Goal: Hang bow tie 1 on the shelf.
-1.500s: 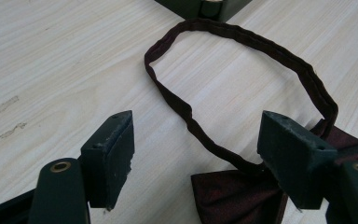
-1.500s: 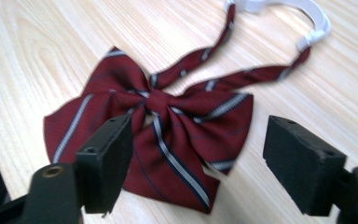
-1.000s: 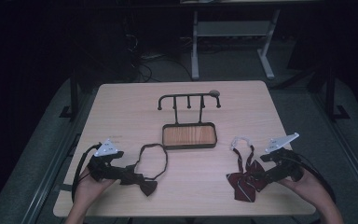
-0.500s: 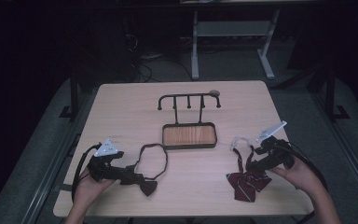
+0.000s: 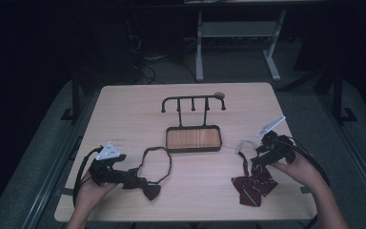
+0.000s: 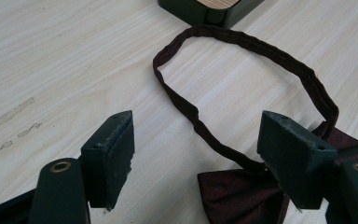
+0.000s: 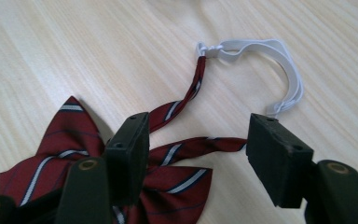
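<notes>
A dark maroon bow tie (image 5: pixel 148 190) lies at the front left, its strap (image 6: pixel 242 46) in a loop on the table. My left gripper (image 5: pixel 132 180) (image 6: pixel 198 125) is open over the loop's near end, with the bow by its right jaw. At the front right lies a red striped bow tie (image 5: pixel 252 183) (image 7: pixel 65 135) with a white elastic strap (image 7: pixel 279 56). My right gripper (image 5: pixel 257 159) (image 7: pixel 200 129) is low over its striped bands. Its jaws have just been closing, and one band (image 7: pixel 200 143) lies between them, untouched by the pads.
A black hook rack (image 5: pixel 193 101) rises from a wooden-floored tray (image 5: pixel 193 138) at the table's middle. A round knob (image 5: pixel 218 95) sits behind the rack. The table's edges are near both hands, with dark floor and a white desk frame (image 5: pixel 238 33) beyond.
My right gripper has moved away from the front edge and a little left, off the striped bow and onto its bands. The left gripper and the maroon tie have stayed put.
</notes>
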A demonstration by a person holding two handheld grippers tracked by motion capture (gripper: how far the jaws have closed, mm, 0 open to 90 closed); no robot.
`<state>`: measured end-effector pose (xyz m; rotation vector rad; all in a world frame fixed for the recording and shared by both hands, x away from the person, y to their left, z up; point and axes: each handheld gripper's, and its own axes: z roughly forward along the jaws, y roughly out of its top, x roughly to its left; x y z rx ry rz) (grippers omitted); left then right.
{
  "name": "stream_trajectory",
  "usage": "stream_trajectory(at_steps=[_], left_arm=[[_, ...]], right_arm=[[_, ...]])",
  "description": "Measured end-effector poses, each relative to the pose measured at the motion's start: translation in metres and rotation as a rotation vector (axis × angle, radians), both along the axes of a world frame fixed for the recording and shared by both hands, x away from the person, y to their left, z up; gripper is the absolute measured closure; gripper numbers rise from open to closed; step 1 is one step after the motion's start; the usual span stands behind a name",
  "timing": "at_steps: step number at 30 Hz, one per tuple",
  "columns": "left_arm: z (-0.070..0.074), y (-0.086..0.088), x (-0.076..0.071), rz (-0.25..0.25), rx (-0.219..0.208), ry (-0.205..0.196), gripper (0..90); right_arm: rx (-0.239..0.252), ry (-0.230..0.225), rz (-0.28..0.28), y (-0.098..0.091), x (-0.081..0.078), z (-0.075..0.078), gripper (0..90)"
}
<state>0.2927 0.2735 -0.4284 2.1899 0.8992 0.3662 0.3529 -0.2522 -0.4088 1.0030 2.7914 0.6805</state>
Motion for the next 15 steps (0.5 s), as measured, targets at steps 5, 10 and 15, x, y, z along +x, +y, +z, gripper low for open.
stream_trajectory(at_steps=[5,10,15], left_arm=[[0.000,0.001,0.000,-0.002,0.000,-0.001,28.0],[0.001,0.000,0.001,0.002,0.004,-0.001,28.0],[0.001,0.000,0.001,-0.001,0.007,0.001,28.0]], right_arm=[[-0.016,0.011,-0.013,0.001,0.011,0.004,42.5],[-0.039,0.011,-0.017,0.003,0.019,0.007,45.4],[-0.074,0.029,-0.024,0.006,0.031,0.004,47.4]])
